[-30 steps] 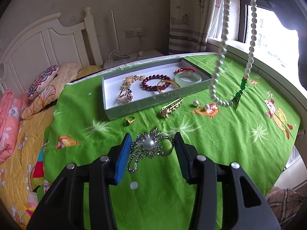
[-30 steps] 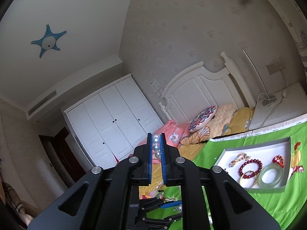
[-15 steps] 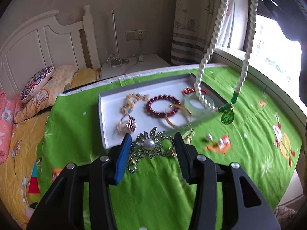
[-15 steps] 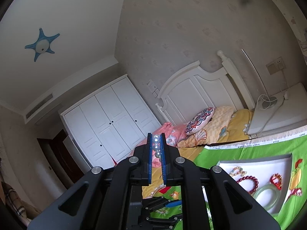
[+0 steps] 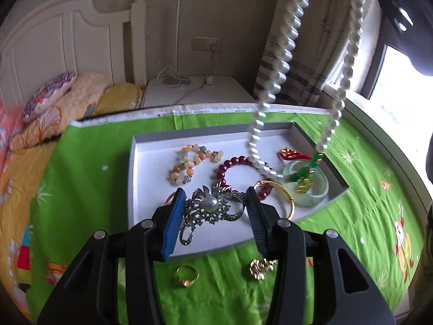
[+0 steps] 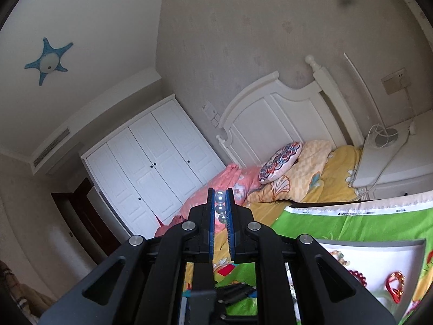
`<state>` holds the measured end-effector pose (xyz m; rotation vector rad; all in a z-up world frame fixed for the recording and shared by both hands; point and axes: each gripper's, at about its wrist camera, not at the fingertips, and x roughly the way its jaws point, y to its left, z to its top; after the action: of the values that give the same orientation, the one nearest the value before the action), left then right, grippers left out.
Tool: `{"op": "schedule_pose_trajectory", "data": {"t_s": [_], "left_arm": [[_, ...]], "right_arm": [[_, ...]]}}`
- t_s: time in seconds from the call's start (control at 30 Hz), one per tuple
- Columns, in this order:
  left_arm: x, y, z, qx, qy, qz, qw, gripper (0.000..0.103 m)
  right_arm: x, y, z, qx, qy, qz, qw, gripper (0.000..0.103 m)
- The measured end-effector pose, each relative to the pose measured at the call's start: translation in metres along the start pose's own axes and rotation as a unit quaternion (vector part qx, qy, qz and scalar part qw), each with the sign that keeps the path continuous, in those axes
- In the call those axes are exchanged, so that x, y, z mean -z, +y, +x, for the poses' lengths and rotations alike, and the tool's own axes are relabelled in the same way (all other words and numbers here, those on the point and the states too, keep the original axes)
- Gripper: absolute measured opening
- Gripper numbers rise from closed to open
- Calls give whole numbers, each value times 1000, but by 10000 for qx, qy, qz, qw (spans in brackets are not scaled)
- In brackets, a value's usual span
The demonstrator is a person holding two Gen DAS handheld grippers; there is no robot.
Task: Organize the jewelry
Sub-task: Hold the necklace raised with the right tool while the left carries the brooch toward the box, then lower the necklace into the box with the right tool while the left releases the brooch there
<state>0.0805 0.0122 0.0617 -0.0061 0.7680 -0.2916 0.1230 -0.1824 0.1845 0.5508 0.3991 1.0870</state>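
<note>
Left claw: the left gripper [image 5: 213, 203] is clamped on the silver brooch [image 5: 209, 207], one pad at each side edge, jaws partly apart because the piece is wide.
Why held so: gripping by the edges leaves the pearl centre facing up, so the brooch should be able to go down flat.
Left claw pose: tilted downward, fingers pointing out over the near part of the white tray [image 5: 140, 146].
Brooch position: between the pads, over the tray's bare near floor; whether it touches the floor cannot be told.
Ahead of the left claw: a multicolour bead bracelet [image 5: 189, 163] up and to the left, a dark red bead bracelet [image 5: 232, 168] straight ahead, a gold bangle [image 5: 284, 192] and a jade bangle [image 5: 311, 187] to the right.
Below the left claw: a gold ring [image 5: 187, 276] and a gold ornament [image 5: 261, 268] lie on the green cloth [image 5: 81, 189], outside the tray, likely not yet sorted.
Right claw: the right gripper [image 6: 219, 205] is closed tight on a few beads of the pearl necklace [image 5: 273, 86].
Why held so: pinching the strand high probably lets the loop hang free and untangled.
Right claw pose: roughly level, high above the tray, aimed toward the bed and wardrobe.
Necklace position: it hangs below the right claw; in the left view its lower end, with the green and gold pendant [image 5: 304, 177], dips over the jade bangle.
</note>
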Motion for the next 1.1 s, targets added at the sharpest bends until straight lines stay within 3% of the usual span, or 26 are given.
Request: {"op": "schedule_pose_trajectory", "data": {"t_s": [0.33, 0.57, 0.7, 0.9, 1.0, 1.1], "left_arm": [[-1, 13, 13, -172, -116, -291, 9994, 45], [0, 16, 36, -262, 137, -223, 9993, 45], [-3, 18, 45, -313, 148, -225, 9991, 45], [-7, 15, 49, -332, 174, -267, 9989, 45], [-8, 11, 49, -358, 196, -210, 9989, 45], [-9, 6, 50, -349, 211, -203, 9990, 45]], "right_arm": [[4, -29, 47, 248, 279, 40, 9993, 11], [39, -71, 30, 988, 466, 199, 9938, 11], [59, -99, -1, 1588, 510, 280, 9856, 11], [76, -158, -31, 2534, 743, 640, 9624, 12], [84, -174, -35, 2880, 970, 732, 9499, 13], [90, -180, -42, 2961, 1070, 1006, 9438, 18]]}}
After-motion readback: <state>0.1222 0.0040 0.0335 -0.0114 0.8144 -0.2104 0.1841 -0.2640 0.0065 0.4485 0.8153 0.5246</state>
